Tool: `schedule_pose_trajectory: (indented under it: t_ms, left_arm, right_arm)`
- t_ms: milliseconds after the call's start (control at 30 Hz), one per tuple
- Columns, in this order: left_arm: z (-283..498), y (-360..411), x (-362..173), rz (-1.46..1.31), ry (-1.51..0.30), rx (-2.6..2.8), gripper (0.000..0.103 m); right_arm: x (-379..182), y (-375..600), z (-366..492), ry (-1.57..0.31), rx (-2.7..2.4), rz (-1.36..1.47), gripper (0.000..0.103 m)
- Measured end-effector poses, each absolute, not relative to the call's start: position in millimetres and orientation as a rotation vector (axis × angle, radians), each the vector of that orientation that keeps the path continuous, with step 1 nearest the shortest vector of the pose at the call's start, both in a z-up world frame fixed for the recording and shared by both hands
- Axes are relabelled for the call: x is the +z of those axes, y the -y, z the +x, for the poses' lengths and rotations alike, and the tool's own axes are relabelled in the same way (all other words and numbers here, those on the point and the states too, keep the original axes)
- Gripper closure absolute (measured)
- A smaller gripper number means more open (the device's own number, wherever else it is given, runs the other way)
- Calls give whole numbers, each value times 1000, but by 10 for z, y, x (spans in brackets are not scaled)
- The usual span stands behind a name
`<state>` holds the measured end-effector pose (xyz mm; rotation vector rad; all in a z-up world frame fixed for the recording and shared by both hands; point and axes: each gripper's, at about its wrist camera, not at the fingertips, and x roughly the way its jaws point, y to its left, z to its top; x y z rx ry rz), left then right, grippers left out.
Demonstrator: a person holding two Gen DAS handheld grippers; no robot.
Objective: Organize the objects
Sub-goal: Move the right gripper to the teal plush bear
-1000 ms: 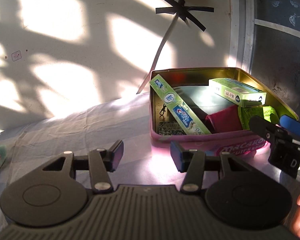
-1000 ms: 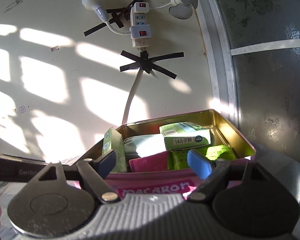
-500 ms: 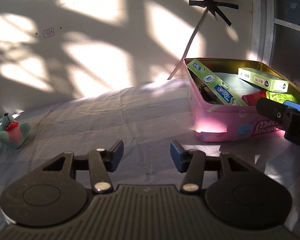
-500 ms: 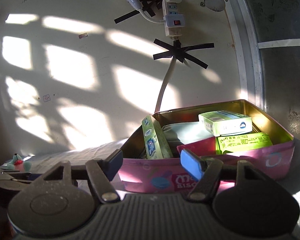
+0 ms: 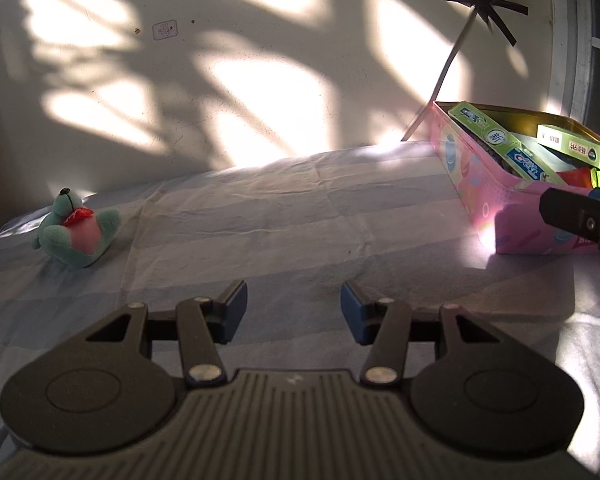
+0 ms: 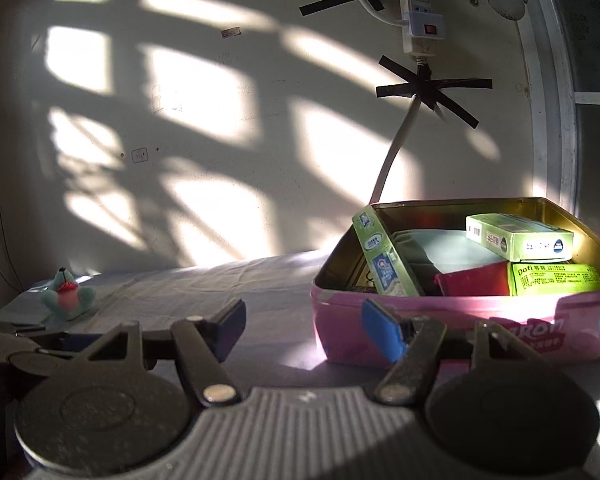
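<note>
A pink biscuit tin (image 5: pixel 480 196) (image 6: pixel 440 324) stands on the striped cloth at the right. In it lie a green toothpaste box (image 6: pixel 384 258), a pale green box (image 6: pixel 520 236), a red pouch (image 6: pixel 474 280) and a bright green packet (image 6: pixel 552 278). A small green and pink plush toy (image 5: pixel 76 232) (image 6: pixel 66 294) sits on the cloth at the far left. My left gripper (image 5: pixel 294 312) is open and empty over the cloth, between toy and tin. My right gripper (image 6: pixel 302 328) is open and empty, just in front of the tin's left corner; its finger (image 5: pixel 568 212) shows at the right edge of the left wrist view.
The wall (image 6: pixel 220 120) rises right behind the cloth. A power strip (image 6: pixel 420 20) and its cable (image 6: pixel 396 152) are taped to it above the tin. A window frame (image 6: pixel 552 100) runs down the right side.
Both grippers have pulled back and swung left, away from the tin. The plush toy has come into both views. Both stay open and empty.
</note>
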<state>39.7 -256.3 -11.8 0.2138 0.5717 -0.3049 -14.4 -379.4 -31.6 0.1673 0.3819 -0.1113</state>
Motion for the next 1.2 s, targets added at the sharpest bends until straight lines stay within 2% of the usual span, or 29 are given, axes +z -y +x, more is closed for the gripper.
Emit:
schedule_pose_trajectory:
  t_ms: [1000,1200]
  left_arm:
    - [853,1094,-240,115,-593,-61,49]
    - [1000,541,-245,-62,-615,44,49]
  right_arm:
    - [-533,2511,496,-571,162,34,37]
    - [-563,2209,757,-605,233,11,37]
